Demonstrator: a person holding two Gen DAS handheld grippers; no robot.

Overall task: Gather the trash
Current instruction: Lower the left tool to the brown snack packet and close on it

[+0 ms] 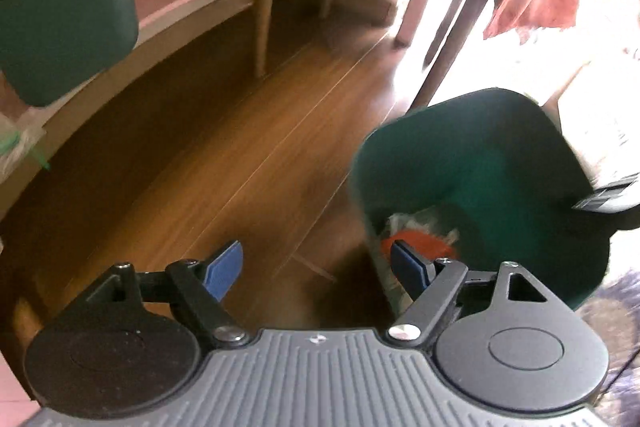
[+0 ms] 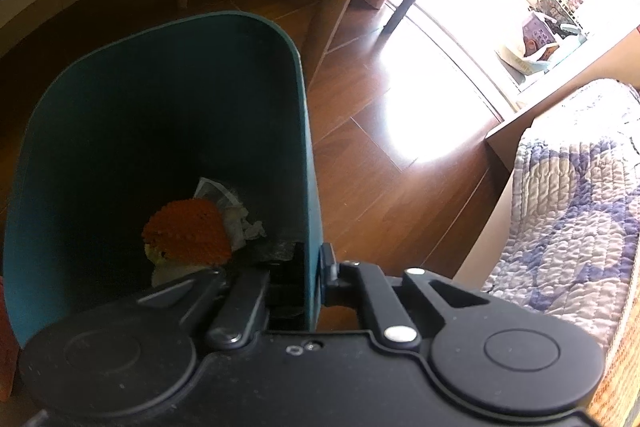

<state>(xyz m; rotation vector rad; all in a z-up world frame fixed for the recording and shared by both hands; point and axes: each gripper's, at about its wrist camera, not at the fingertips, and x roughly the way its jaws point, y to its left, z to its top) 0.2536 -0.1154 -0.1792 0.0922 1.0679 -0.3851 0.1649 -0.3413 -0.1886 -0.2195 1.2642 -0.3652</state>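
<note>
- Right gripper (image 2: 312, 267): jaws clamped on teal bin (image 2: 160, 99) wall, near rim.
- Left gripper (image 1: 316, 263): jaws wide, empty, over floor (image 1: 224, 131) beside bin.
- Trash (image 2: 188, 231) at bin bottom.
- Tip: keep bin steady, mouth up, w/ firm rim grip.

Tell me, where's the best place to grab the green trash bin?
Probably the thin top rim of the green trash bin, coming from above with one pad inside and one outside. The wall is flat and narrow there; the right tool is pinched on it just so.
</note>
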